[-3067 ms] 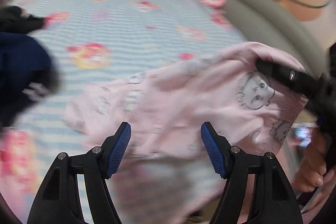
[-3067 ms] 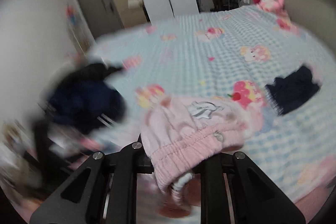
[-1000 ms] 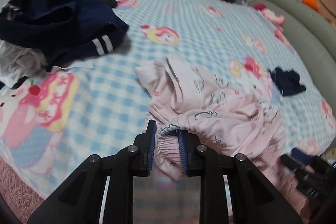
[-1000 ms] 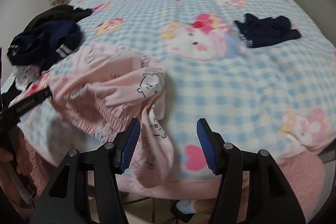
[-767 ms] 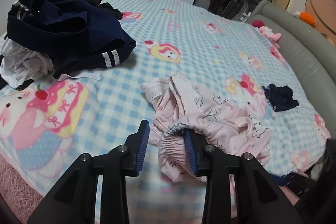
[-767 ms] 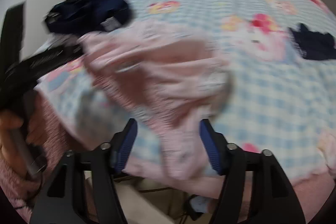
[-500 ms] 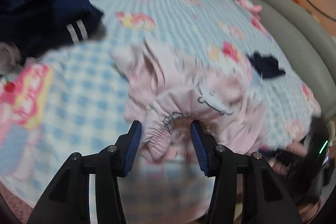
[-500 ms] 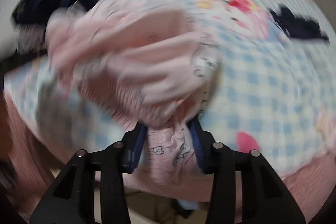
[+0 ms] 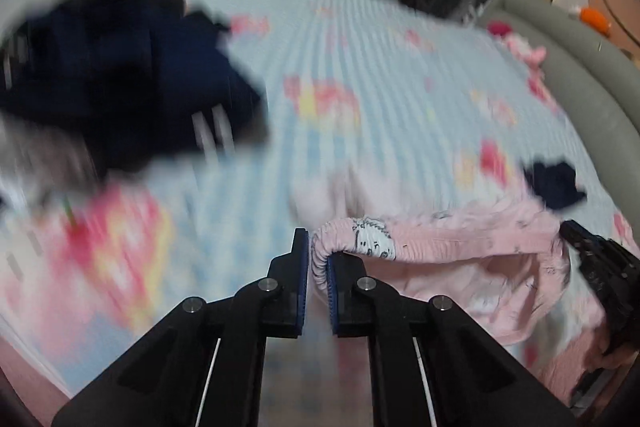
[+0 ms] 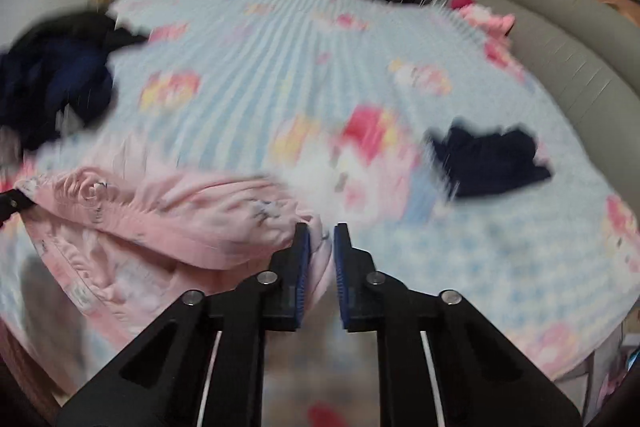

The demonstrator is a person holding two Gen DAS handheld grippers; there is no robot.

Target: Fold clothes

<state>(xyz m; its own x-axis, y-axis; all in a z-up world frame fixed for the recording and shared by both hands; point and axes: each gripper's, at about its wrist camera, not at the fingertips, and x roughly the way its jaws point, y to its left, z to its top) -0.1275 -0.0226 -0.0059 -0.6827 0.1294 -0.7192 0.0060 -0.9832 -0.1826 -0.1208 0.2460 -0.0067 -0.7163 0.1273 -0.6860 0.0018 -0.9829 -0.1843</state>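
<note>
Pink printed pants (image 9: 448, 251) with an elastic waistband hang stretched above the near edge of the bed. My left gripper (image 9: 317, 259) is shut on the left end of the waistband. My right gripper (image 10: 321, 247) is shut on the other end of the pink pants (image 10: 168, 223); it also shows at the right edge of the left wrist view (image 9: 600, 267). Both views are blurred by motion.
The bed has a blue checked sheet (image 9: 380, 75) with cartoon prints. A pile of dark navy clothes (image 9: 112, 75) lies at the left, also in the right wrist view (image 10: 52, 83). A small navy garment (image 10: 488, 159) lies at the right. A grey padded bed frame (image 10: 560, 39) curves along the right.
Both grippers have closed on the waistband and lifted it. The pants went from a crumpled heap on the bed to being stretched out between the two grippers.
</note>
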